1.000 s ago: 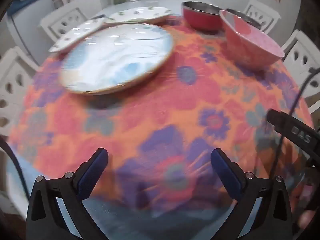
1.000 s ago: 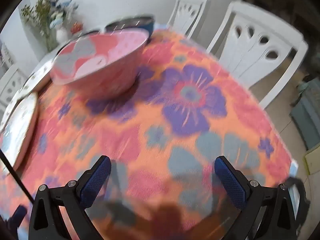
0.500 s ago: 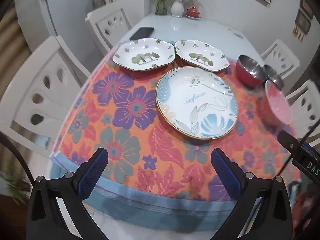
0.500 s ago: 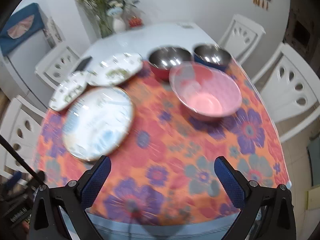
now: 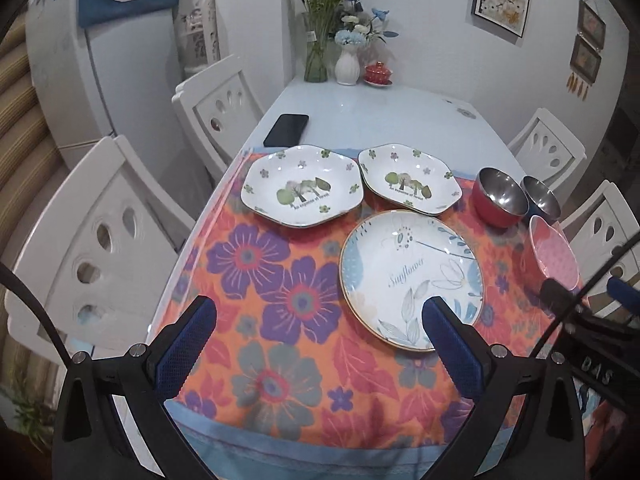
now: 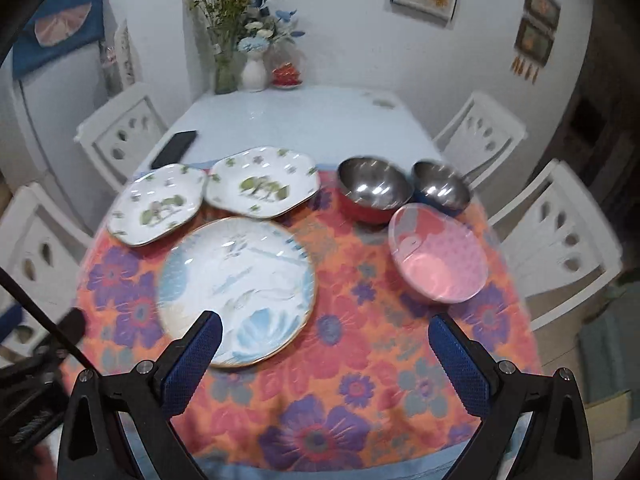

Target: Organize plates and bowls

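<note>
A large round blue-and-white plate [image 5: 410,278] [image 6: 236,292] lies on the floral cloth. Two white tree-pattern plates [image 5: 302,190] [image 5: 408,184] lie side by side behind it, also in the right wrist view [image 6: 156,208] [image 6: 262,188]. A red steel bowl [image 5: 498,200] [image 6: 374,194], a darker steel bowl [image 5: 540,200] [image 6: 440,192] and a pink bowl [image 5: 554,258] [image 6: 440,254] stand at the right. My left gripper [image 5: 320,348] and right gripper [image 6: 326,360] are open, empty, high above the table's near edge.
A black phone [image 5: 286,130] lies on the bare white tabletop [image 5: 380,116] behind the plates. Flower vases [image 5: 346,66] and a small red pot [image 5: 378,72] stand at the far end. White chairs [image 5: 100,248] [image 6: 560,240] surround the table.
Both grippers have risen and pulled back from close over the cloth, so the whole table is in view. The dishes have not moved.
</note>
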Available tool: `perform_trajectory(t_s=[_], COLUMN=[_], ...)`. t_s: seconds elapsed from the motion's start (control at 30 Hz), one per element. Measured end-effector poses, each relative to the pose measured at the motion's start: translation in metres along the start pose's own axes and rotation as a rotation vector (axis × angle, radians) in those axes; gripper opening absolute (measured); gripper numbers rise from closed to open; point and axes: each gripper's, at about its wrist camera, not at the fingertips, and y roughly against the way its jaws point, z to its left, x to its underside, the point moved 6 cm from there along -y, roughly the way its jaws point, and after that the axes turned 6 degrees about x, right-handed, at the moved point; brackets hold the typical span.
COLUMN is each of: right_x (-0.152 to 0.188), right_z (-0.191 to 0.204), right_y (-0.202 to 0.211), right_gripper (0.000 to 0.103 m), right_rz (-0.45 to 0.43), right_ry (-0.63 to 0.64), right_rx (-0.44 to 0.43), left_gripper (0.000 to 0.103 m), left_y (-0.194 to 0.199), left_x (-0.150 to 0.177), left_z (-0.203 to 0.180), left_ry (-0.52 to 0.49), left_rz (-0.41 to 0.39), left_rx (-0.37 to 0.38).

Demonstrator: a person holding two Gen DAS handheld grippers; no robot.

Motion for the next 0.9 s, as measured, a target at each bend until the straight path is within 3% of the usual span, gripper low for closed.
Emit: perform_trajectory(t_s=[0.3, 0.67, 0.9], right_x=[0.003, 0.002, 0.003], right_z=[0.0, -0.013, -0.006], right_y=[-0.007, 0.001, 0.004], right_gripper=[0.102, 0.102, 0.102], right_rz=[0.059, 0.061, 0.058], right_ry=[-0.051, -0.139, -0.124], right_rx=[-0.023, -0.026, -0.027], left_gripper=[0.102, 0.102, 0.102], left_y=[-0.009, -0.013, -0.014], left_x=[0.001, 0.01, 0.015], left_z=[0.008, 0.006, 0.011], left_ry=[0.011, -0.002, -0.002], left_rz=[0.014, 0.045, 0.059], left_rx=[0.038, 0.049, 0.046])
